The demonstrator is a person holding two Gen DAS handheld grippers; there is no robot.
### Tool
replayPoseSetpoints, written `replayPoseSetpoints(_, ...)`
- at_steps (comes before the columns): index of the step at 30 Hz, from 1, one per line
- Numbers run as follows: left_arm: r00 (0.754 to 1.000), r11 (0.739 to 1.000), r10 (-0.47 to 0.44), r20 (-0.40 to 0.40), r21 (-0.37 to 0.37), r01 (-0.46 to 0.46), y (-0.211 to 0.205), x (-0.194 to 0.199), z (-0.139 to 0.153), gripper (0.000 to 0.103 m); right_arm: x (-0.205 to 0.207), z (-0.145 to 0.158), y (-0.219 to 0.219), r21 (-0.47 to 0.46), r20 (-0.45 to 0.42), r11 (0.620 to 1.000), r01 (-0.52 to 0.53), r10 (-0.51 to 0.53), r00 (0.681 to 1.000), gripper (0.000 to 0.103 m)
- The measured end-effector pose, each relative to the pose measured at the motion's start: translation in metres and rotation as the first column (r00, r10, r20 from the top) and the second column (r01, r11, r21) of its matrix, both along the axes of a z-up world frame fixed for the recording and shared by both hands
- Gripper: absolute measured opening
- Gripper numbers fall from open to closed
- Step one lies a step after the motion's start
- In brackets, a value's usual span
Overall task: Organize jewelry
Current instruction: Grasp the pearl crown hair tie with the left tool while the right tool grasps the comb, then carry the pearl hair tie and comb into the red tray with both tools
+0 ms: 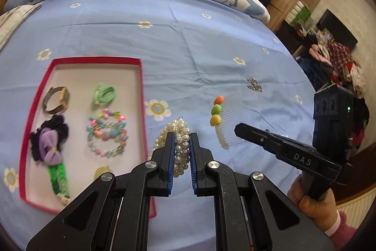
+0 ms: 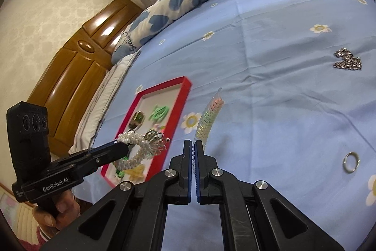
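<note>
Carrying the pearls (image 1: 179, 145) pinched in the left gripper (image 1: 182, 137) just off the box's (image 1: 141, 86) right edge, lower gently inside; right gripper (image 2: 194, 145) nips the comb (image 2: 209, 118).

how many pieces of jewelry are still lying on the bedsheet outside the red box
3. The hair comb lies just right of the left claw, which is shut on the pearl bracelet. The silver chain lies farther up the sheet. The ring is near the right claw. Others may be hidden.
</note>
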State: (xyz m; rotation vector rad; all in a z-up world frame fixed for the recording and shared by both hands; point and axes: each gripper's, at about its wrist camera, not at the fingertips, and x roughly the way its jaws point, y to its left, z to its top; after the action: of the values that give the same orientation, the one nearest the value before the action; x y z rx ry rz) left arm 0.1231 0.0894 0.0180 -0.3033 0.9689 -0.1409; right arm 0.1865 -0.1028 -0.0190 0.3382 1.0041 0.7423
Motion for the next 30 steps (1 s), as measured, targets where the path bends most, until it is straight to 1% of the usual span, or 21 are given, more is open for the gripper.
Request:
replayPoseSetpoints(5,0.998,0.998,0.059,0.013,-0.012,-0.059,0.022,-0.02,0.005,0.01,-0.012,0.004,0.015,0.016,-0.003,0.999,-0.041,0.042,0.999,0.001)
replayPoseSetpoints(15,0.989,0.989,0.146,0.032,-0.008,-0.145,0.062,-0.049,0.011,0.01,-0.031,0.01,0.052,0.006,0.009,0.993,-0.122,0.122,0.993,0.002)
replayPoseSetpoints(25,0.97,0.97,0.244,0.024,0.008,-0.244,0.102,-0.072,0.005,0.01,-0.046,0.012,0.094,0.007,0.017,0.978,-0.21,0.21,0.978,0.001)
replayPoseSetpoints(30,0.957,0.956,0.291,0.019,0.016,-0.291,0.121,-0.076,0.002,0.01,-0.042,0.011,0.113,0.006,0.025,0.973,-0.23,0.229,0.973,0.001)
